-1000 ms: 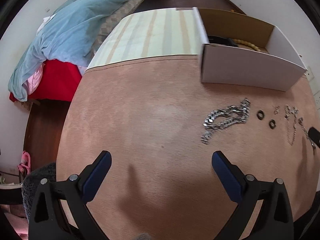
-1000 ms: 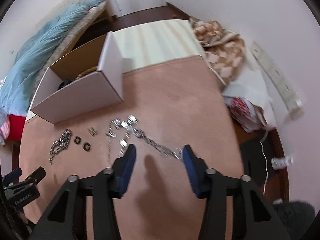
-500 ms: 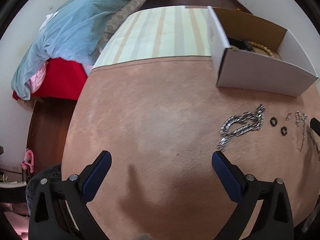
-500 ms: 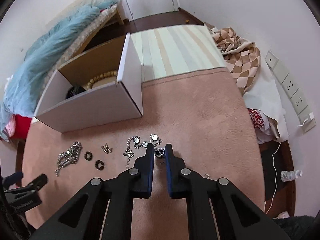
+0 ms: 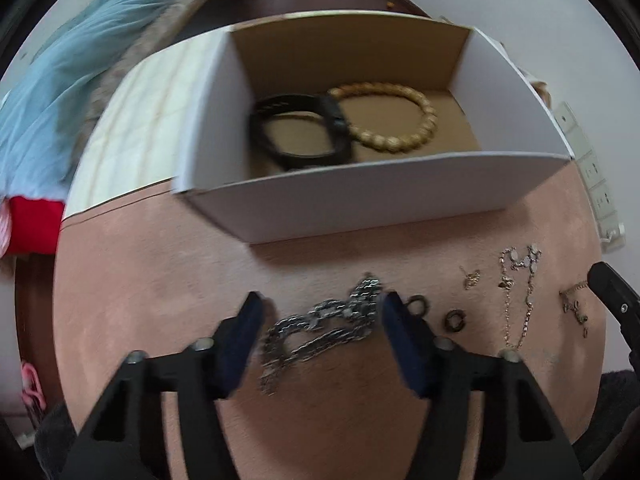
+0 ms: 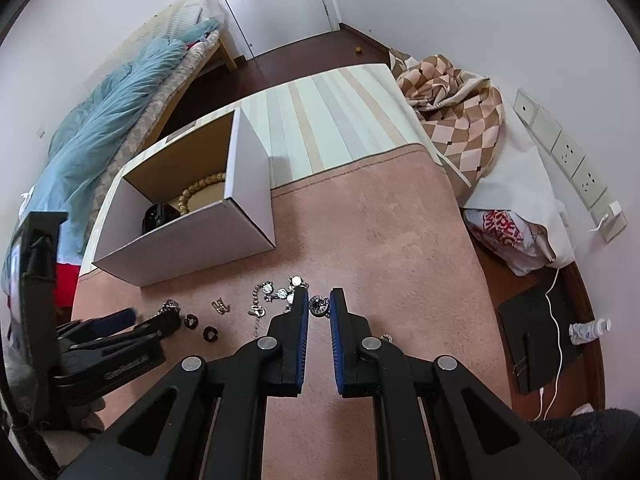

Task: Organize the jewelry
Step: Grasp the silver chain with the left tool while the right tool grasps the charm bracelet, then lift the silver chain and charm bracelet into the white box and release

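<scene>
Left gripper (image 5: 320, 320) gapes wide astride the chunky silver chain (image 5: 320, 328), near the white cardboard box (image 5: 360, 200); right gripper (image 6: 319, 306) nearly closed around a dark round charm (image 6: 319, 305)

- One white cardboard box (image 5: 372, 196), open on top.
- Two bracelets lying in it: one tan beaded bracelet (image 5: 400, 144), one black band bracelet (image 5: 280, 148).
- One heavy silver link chain (image 5: 320, 328) on the pink carpet.
- Two small dark rings (image 5: 418, 305) (image 5: 455, 320) right beside that chain.
- One small gold-coloured clasp piece (image 5: 472, 278).
- One thin silver charm chain (image 5: 516, 292) with round discs; the discs are too small to count.
- One fine gold-toned chain (image 5: 574, 300) at the far right, partly hidden.
- Two black grippers with blue pads: left gripper (image 5: 320, 312), right gripper (image 6: 319, 300).
</scene>
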Available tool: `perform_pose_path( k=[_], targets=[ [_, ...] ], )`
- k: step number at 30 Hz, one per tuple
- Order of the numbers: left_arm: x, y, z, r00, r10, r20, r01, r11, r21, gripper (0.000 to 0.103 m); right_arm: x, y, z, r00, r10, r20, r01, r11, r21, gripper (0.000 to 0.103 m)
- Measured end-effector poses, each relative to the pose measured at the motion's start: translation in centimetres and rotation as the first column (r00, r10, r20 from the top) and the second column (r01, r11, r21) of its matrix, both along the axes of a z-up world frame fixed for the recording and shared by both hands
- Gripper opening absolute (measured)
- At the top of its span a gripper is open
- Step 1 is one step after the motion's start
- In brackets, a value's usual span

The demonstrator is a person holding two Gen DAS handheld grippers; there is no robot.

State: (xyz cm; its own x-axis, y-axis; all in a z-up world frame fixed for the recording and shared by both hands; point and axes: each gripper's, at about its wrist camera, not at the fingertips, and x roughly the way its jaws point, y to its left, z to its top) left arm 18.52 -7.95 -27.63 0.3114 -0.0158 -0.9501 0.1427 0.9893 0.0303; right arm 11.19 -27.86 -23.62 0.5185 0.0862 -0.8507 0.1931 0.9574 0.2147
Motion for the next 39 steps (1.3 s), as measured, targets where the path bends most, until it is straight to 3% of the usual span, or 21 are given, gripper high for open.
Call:
perform_pose_path(
  k=[1,3,4,12,27,33,39],
  targets=[
    [0.1,-0.3,0.0,1.000,-0.015,0.006,0.015,1.000,0.001,0.041,-0.1,-0.1,-0.1,1.000,-0.003,-0.003,0.003,1.000,0.004,0.011],
    [0.1,-0.7,0.1,0.999,-0.037,0.009,0.038,0.999,-0.026,0.012,-0.1,-0.2,-0.2,1.000,-0.005,-0.007,0.005,1.000,0.013,0.011],
    [0.2,-0.8,0.2,0.999,-0.040,0.008,0.040,0.999,-0.032,0.008,-0.2,-0.1,-0.1,1.000,-0.005,-0.008,0.005,1.000,0.013,0.011],
    [-0.3,0.3,2.3,0.999,-0.023,0.044,0.028,0.992,-0.122,0.007,-0.4,0.0,1.8,1.000,0.005,0.020,-0.006,0.999,0.050,0.011],
    [-1.9,5.9,13.7,0.984,0.057,0.172,-0.001,0.951,-0.310,0.007,0.3,2.0,10.7,0.986,0.080,0.146,-0.105,0.979,0.174,0.011],
    [0.4,5.6,17.5,0.972,0.034,0.231,0.042,0.947,-0.318,0.007,3.3,3.5,13.8,0.973,0.151,0.177,-0.177,0.974,0.141,0.011],
    [4.5,5.1,17.6,0.976,0.014,0.219,0.055,0.950,-0.308,0.007,8.3,4.6,14.0,0.972,0.188,0.142,-0.207,0.969,0.133,0.011]
  ],
)
